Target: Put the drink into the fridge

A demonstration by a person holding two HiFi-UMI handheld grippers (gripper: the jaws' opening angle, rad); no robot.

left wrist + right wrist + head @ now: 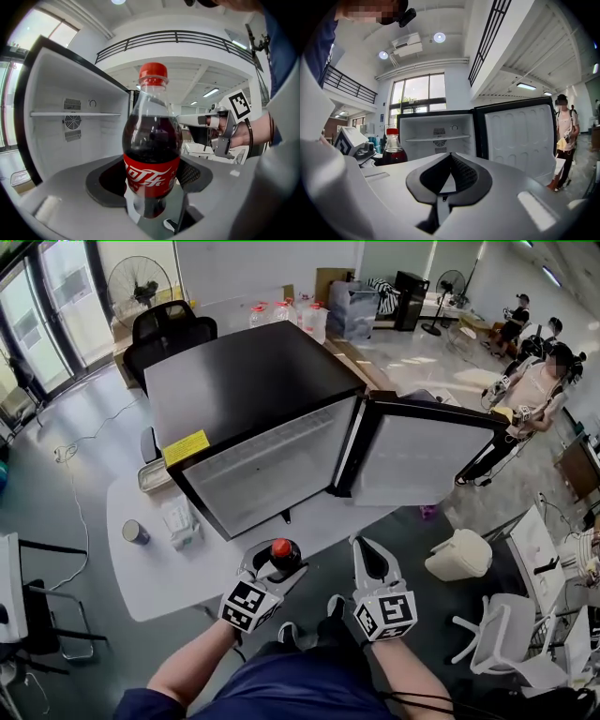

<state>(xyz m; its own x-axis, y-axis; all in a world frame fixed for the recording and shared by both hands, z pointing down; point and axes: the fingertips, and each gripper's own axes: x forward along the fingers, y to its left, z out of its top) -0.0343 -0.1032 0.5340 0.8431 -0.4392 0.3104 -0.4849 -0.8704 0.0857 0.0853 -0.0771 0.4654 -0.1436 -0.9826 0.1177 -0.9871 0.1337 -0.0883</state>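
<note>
A cola bottle [284, 554] with a red cap and red label stands upright in my left gripper [272, 566], which is shut on its lower body [151, 154]. The black mini fridge [244, 390] sits on the white table just ahead, its door [417, 460] swung open to the right. Its white interior [75, 131] with one shelf is empty where I can see it. My right gripper [373, 563] hovers beside the left one, in front of the open door. Its jaws [450, 159] are shut with nothing between them. The bottle [393, 147] shows at its left.
On the white table [159, 577] left of the fridge lie a small cup [135, 532], a clear packet [178, 521] and a tray [153, 476]. A white bin [459, 554] and white chair [497, 634] stand at right. A person [539, 390] stands beyond the door.
</note>
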